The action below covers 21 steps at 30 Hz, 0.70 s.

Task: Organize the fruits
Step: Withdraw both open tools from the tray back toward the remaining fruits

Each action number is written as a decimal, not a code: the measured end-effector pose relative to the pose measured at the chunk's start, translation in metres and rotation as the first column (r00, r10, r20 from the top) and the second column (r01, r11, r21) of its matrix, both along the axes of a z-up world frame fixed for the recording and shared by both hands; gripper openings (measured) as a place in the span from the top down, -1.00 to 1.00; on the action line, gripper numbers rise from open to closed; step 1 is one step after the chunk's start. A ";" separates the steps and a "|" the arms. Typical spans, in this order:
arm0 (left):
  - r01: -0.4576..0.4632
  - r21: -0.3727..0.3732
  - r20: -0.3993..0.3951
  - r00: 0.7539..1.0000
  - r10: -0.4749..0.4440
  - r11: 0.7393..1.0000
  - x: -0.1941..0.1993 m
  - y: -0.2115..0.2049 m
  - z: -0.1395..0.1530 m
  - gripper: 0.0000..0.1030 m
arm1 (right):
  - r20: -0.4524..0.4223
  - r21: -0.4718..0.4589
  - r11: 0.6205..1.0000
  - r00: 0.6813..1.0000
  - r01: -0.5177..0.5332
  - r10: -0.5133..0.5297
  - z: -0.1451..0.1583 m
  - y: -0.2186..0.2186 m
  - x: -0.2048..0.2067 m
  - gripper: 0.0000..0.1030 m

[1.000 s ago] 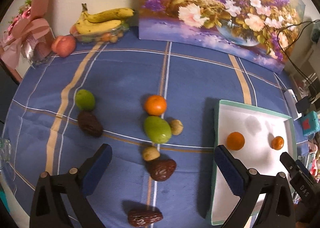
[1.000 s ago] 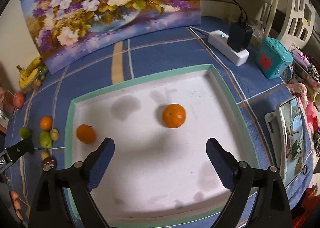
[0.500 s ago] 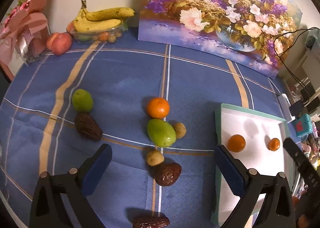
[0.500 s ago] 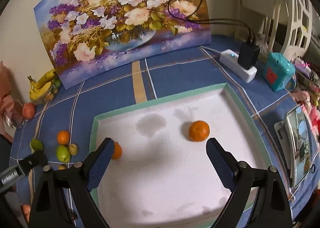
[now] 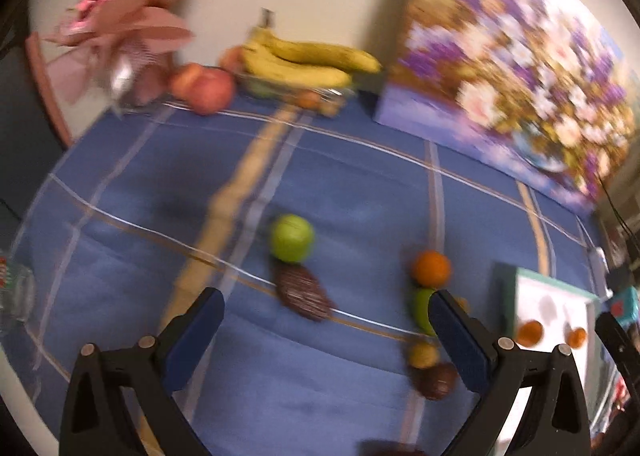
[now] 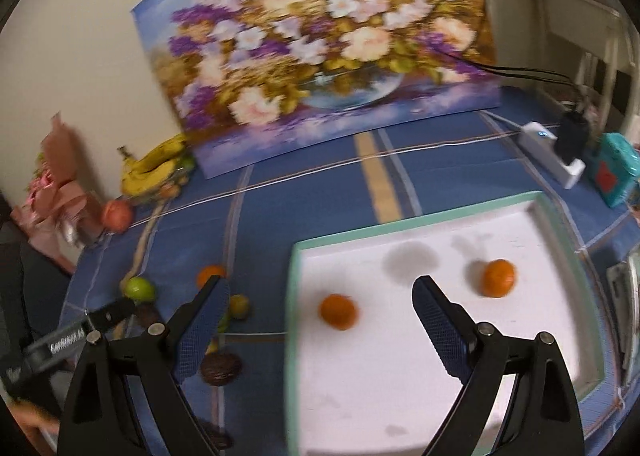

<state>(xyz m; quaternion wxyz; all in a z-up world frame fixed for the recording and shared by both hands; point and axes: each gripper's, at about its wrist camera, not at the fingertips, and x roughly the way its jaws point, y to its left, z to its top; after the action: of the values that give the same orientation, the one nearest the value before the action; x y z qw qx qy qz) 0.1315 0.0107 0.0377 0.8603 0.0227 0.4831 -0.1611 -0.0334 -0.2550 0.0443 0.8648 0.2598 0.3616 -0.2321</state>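
Lower frame, both wrist views: left gripper (image 5: 325,320) and right gripper (image 6: 320,306), jaws spread wide, nothing held. Mid-frame on blue tablecloth (image 5: 360,191): dark date (image 5: 304,293) touching green fruit (image 5: 291,238) just behind; orange (image 5: 431,267) at right; white tray (image 6: 538,201) with two oranges (image 6: 338,310) (image 6: 497,278) well apart. Far, top of frame: bananas (image 5: 304,59), apple (image 5: 203,87), flower painting (image 6: 320,55) against wall.

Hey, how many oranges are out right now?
3. Two sit in the white tray: one near its left edge, one further right. The third lies on the blue cloth, beside a green fruit.
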 end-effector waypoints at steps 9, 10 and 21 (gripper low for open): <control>-0.043 -0.020 0.019 0.999 0.044 0.999 0.016 0.038 0.018 -1.00 | 0.056 -0.004 0.993 0.992 -0.117 0.117 0.004 0.043 0.025 -0.81; -0.034 -0.023 0.017 0.999 0.035 0.999 0.016 0.038 0.019 -1.00 | 0.054 -0.006 0.991 0.990 -0.132 0.133 0.004 0.047 0.028 -0.81; 0.056 -0.028 -0.069 0.996 -0.058 0.998 0.020 0.012 -0.003 -0.99 | -0.017 0.017 0.968 0.968 -0.250 0.250 -0.011 0.077 0.052 -0.68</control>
<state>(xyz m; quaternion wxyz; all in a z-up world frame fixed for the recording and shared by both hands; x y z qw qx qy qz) 0.1517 0.0225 0.0344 0.8383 0.0196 0.5098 -0.1924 0.0190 -0.1780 0.0337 0.8817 0.2164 0.4014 -0.1212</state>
